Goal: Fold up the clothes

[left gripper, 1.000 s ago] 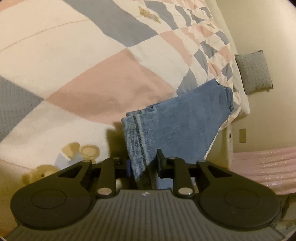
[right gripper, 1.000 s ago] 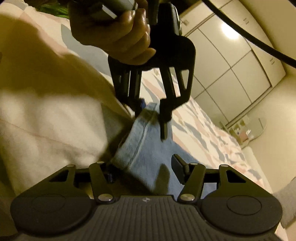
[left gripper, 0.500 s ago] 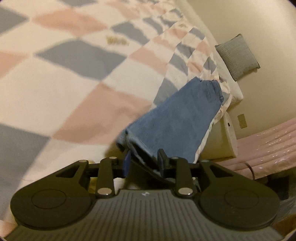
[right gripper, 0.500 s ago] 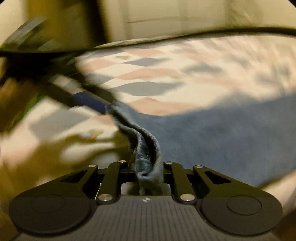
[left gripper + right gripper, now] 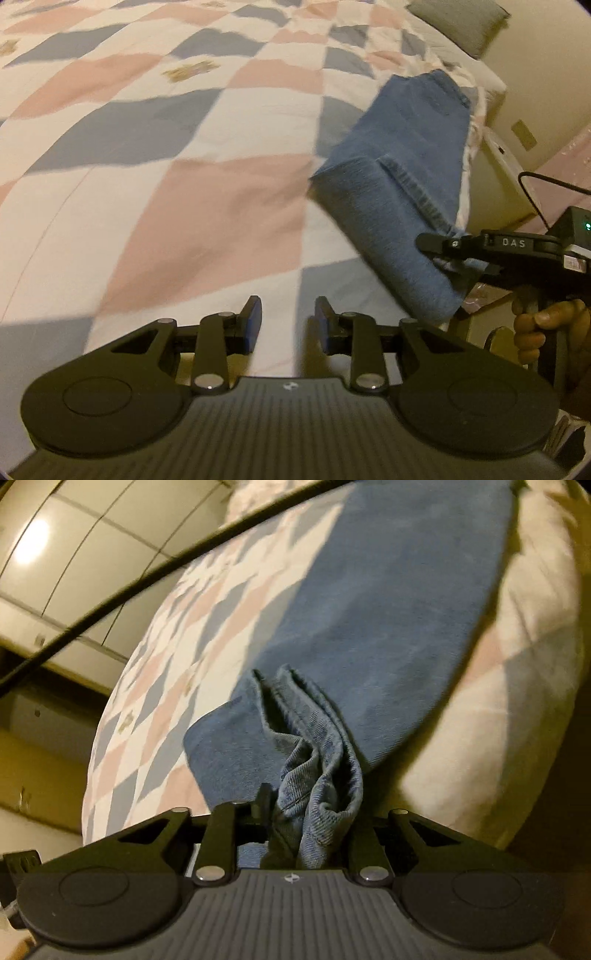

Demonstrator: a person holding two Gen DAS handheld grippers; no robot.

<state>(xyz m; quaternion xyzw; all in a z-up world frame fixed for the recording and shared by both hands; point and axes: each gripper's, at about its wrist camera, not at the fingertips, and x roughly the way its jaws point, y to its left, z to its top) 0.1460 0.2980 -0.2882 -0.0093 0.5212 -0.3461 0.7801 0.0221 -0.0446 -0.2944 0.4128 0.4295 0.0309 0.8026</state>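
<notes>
We judge the fold barely begun: our right hand-held gripper point(image 5: 306, 834) is clamped on the bunched hem of the jeans point(image 5: 406, 162), which lie toward two o'clock on the bed point(image 5: 184, 147), while our left hand-held gripper point(image 5: 288, 325) stands apart, empty.

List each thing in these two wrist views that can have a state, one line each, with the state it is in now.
left gripper: open, holding nothing, above the quilt.
right gripper: shut on the bunched hem of the jeans.
jeans: partly folded, one end lifted by the right gripper, the rest lying on the quilt.
quilt: spread flat over the bed.
hand: gripping the right gripper's handle.
</notes>
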